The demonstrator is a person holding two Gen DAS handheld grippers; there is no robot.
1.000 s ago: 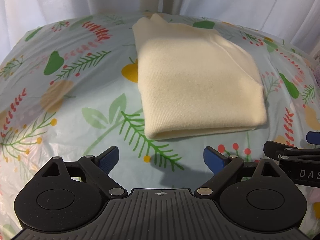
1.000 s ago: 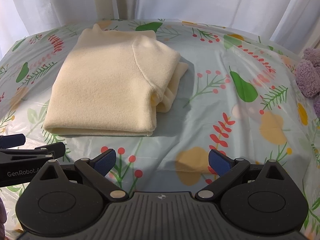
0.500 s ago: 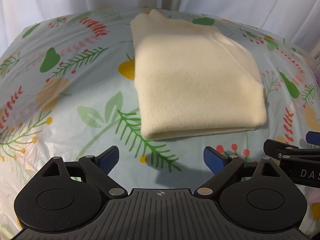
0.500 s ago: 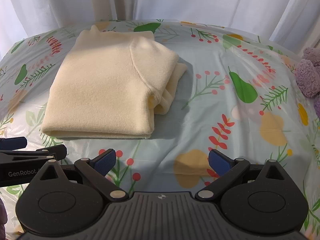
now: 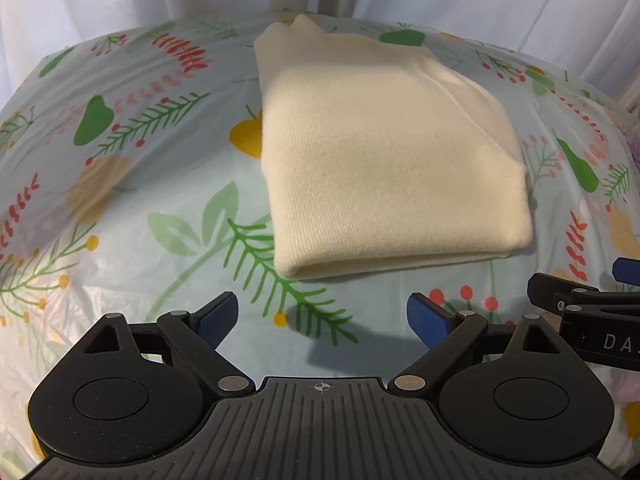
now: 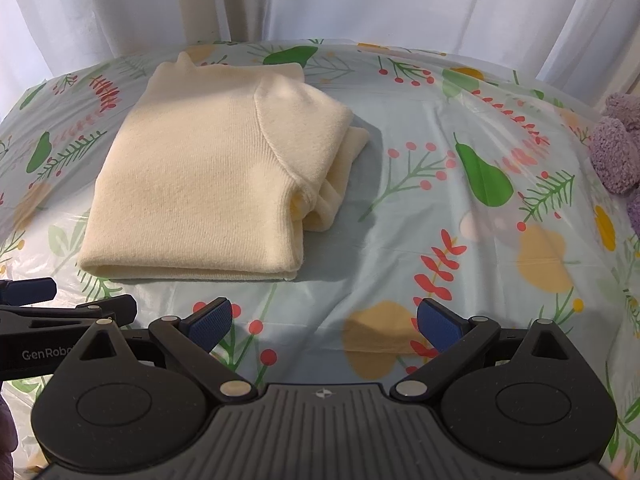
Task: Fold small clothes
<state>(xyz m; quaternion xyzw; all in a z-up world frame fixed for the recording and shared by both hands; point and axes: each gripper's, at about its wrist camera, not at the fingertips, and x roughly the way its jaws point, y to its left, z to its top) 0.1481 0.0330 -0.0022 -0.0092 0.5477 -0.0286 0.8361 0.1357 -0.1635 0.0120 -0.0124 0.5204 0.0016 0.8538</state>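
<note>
Left wrist view shows our left tool [image 5: 319, 315] and right tool [image 6: 324, 317] spread wide, empty, just short of the folded cream knit sweater [image 5: 384, 160] ahead; folding looks finished, so next we likely fetch another garment.

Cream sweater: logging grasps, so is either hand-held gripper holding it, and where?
Nothing is held. The left hand-held gripper and right hand-held gripper are open, short of the cream sweater.

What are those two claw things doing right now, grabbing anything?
Left gripper: open, holding nothing, short of the folded cream sweater.
Right gripper: open, holding nothing.
</note>
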